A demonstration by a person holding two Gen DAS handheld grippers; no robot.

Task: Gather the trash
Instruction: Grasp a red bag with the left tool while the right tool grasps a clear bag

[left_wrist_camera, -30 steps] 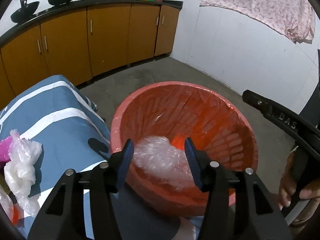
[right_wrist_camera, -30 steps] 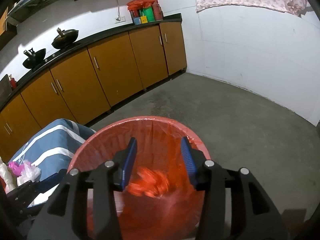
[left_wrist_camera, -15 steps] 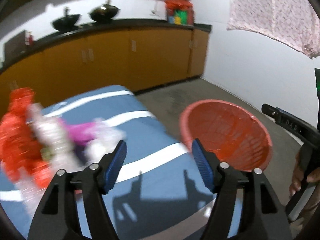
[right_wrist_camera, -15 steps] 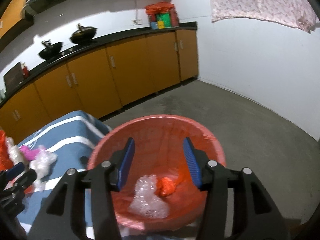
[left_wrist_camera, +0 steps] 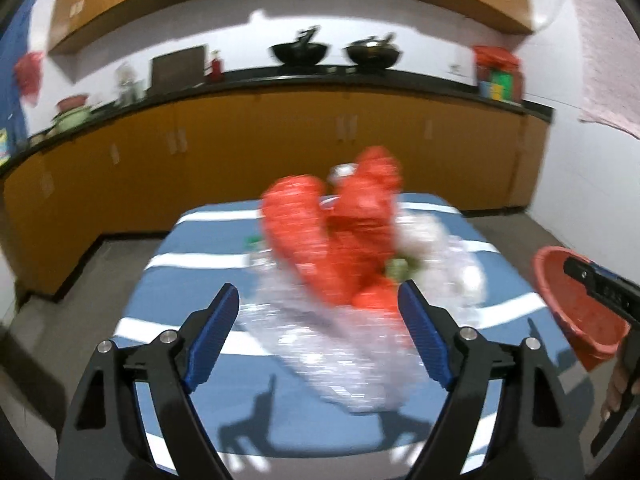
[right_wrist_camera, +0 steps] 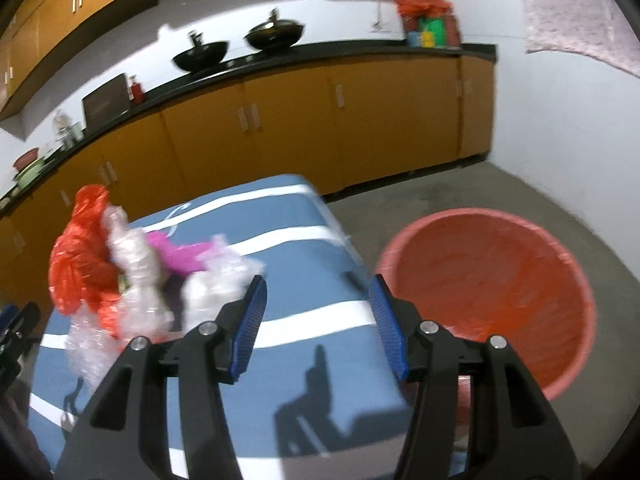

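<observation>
A: Well, start with the biggest thing. What fills the back of both views?

B: Orange cabinets (left_wrist_camera: 280, 128) under a dark counter, curving across the upper half. Two black woks (right_wrist_camera: 236, 46) sit on the counter, upper middle of the right wrist view.

A: And below that?

B: A table with a blue cloth with white stripes (right_wrist_camera: 304, 280), lower centre in both views. Right of it, on the grey floor, stands the red basket (right_wrist_camera: 492, 292), lined with red plastic; in the left wrist view only its edge shows at the far right.

A: Where is the trash?

B: Piled on the cloth. A red plastic bag (left_wrist_camera: 332, 236) sits at the centre of the left wrist view, with clear crumpled plastic (left_wrist_camera: 344, 352) below it, all blurred. In the right wrist view the same pile lies at the left, with a pink scrap (right_wrist_camera: 176, 254) among it.

A: The tongs?

B: The left gripper (left_wrist_camera: 320, 336) has its jaws spreading, with the clear plastic seen between the blue pads but not pressed by them. The right gripper (right_wrist_camera: 316, 324) stands parted over bare cloth with nothing in it.

A: Anything smaller?

B: A hand (left_wrist_camera: 618, 390) at the lower right edge of the left wrist view, on the other tool's handle.
</observation>
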